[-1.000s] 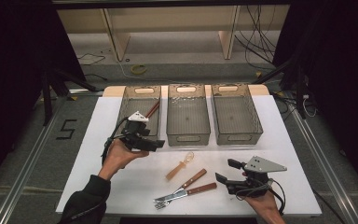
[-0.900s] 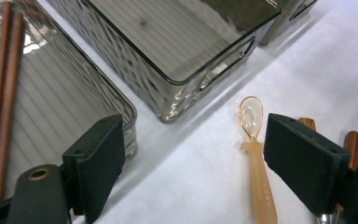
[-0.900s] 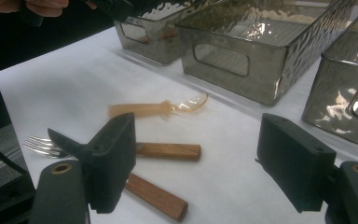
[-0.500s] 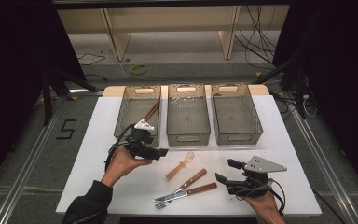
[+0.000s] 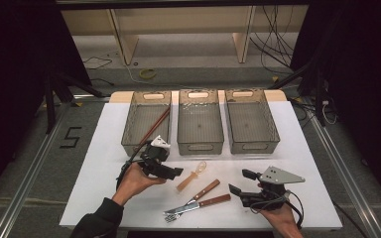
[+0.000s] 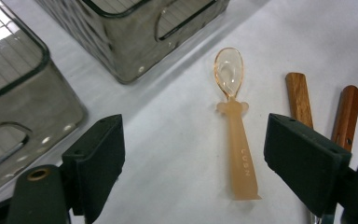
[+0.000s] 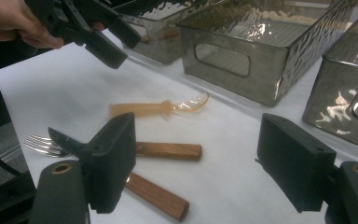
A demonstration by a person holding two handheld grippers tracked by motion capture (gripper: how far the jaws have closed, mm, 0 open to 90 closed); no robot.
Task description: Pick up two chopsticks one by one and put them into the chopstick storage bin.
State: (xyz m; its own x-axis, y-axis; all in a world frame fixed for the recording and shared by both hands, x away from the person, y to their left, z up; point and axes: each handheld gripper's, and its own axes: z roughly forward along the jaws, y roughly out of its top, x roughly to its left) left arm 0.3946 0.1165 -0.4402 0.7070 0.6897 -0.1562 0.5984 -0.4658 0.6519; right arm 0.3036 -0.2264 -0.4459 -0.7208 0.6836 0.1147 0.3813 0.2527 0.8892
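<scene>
On white table (image 5: pixel 104 173): translucent peach spoon (image 6: pixel 233 126), lying flat.

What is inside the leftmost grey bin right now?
The leftmost bin holds brown chopsticks lying diagonally, their near end leaning out over the front rim. The left gripper and its white top cover where that end stops.

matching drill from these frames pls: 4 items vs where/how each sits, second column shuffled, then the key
Items:
1. orange spoon
2. chopsticks
3. middle bin
4. left tool

Places or states:
A. leaning in the left bin, ends over its rim
B. nothing lying inside
C. flat on the white table near the wooden-handled cutlery
D. jaws open, spoon handle lined up in the gap

Pairs: 1-C, 2-A, 3-B, 4-D
</scene>
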